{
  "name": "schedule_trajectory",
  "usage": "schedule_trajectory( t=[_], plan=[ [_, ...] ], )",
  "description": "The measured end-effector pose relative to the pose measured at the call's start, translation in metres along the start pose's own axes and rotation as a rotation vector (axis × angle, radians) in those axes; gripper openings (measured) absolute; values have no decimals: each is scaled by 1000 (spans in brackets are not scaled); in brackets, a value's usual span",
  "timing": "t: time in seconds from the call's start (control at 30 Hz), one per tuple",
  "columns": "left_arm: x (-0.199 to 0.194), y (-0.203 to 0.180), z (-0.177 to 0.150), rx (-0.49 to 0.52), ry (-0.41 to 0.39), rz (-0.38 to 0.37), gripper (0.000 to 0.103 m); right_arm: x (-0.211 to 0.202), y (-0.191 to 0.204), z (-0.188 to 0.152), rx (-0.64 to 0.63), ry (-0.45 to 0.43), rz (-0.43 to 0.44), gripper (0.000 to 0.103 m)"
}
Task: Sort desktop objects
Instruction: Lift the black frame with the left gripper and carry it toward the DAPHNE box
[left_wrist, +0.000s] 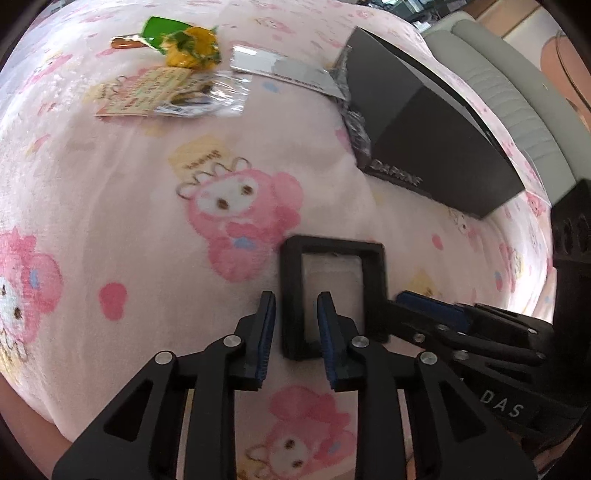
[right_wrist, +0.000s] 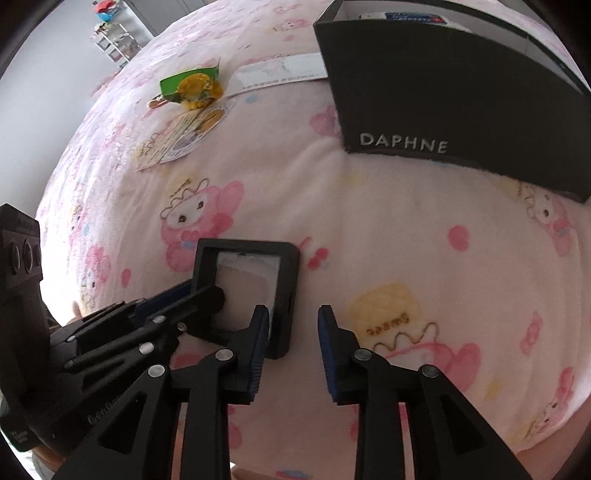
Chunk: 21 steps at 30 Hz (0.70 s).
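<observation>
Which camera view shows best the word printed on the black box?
The right wrist view: the box faces the camera and DAPHNE reads clearly. In the left wrist view the box is seen at a slant and the word is small and blurred.

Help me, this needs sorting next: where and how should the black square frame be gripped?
Probably by one side bar of the black square frame, from above. It lies flat on the pink blanket, and its open middle lets one finger drop inside the rim and the other outside, pinching the narrow bar.
</observation>
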<state>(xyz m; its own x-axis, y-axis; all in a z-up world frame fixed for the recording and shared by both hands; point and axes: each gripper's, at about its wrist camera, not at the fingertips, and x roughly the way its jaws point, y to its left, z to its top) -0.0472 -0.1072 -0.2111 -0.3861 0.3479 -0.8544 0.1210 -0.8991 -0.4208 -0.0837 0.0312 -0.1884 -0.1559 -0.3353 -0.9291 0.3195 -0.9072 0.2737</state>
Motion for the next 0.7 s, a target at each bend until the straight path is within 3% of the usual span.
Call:
schedule_trajectory(
  t=[0.13,0.33,0.5,0.57,0.7],
  plan=[
    [-14,0,-8,-28,-17,-91,29,-20,-4,-7,12,-12,71,24],
    [-7,2,-12,-39,-15,-5,29,-30,-9,-11,-6,-56,-7,24],
    [3,0,-8,-30,-22,17,28,-8,-8,-5,-30,-29,9,24],
    [6,-1,-8,-30,-14,15,20,2,-8,-1,-21,-7,73,24],
    [5,-4,-11,-31,-11,17,19,10,-12,-2,0,9,113,23]
  ],
)
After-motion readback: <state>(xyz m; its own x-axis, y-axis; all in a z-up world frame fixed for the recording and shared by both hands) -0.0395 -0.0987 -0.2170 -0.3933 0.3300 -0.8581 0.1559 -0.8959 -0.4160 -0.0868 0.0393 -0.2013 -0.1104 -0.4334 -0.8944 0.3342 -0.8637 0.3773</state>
